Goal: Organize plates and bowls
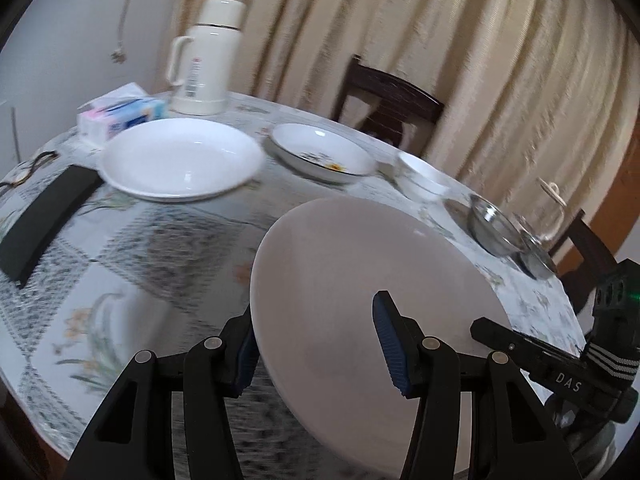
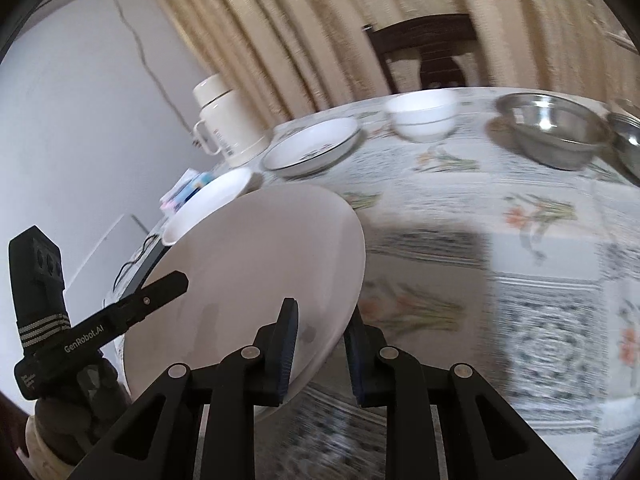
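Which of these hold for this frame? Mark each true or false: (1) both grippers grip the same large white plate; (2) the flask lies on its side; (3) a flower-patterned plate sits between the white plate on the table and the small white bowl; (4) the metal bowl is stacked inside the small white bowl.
1. True. The left gripper and the right gripper each clamp the rim of the large white plate, held tilted above the table.
2. False. The flask stands upright.
3. True. The flower-patterned plate lies between the white plate on the table and the small white bowl.
4. False. The metal bowl sits apart, beside it.
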Available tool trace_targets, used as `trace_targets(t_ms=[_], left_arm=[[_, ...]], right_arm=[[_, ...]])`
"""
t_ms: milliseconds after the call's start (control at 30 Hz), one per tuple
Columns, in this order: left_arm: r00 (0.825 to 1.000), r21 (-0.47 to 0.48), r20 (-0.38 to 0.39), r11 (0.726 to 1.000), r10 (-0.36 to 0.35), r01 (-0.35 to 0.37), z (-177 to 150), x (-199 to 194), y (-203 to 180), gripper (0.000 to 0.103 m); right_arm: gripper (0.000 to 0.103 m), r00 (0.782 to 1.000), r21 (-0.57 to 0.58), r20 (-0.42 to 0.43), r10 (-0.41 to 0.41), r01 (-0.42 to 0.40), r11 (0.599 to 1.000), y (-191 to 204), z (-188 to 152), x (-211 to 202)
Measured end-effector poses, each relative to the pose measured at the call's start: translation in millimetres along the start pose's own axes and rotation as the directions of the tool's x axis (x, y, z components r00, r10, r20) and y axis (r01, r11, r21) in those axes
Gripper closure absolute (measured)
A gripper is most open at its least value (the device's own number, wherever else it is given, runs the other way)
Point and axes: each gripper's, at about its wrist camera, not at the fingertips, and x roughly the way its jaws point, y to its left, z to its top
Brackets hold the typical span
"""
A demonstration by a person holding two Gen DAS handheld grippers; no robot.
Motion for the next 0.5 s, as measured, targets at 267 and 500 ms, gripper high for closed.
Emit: trace_targets(t_ms=[267, 500], left_arm=[[0.994, 0.095, -0.070, 0.992, -0.079, 0.085, -6.2, 26.3, -69.1, 0.049], [0.978, 0.184, -0.145, 0.967, -0.152, 0.177, -15.6, 52.7, -136.7, 0.049]], right_arm=[[0.078, 0.994, 0.092, 0.066, -0.081, 0.075, 0.993, -53.6, -4.0, -45.1], [0.078, 0.977, 0.183, 0.115, -0.178, 0.155, 0.971, -103.8, -13.4, -85.7]])
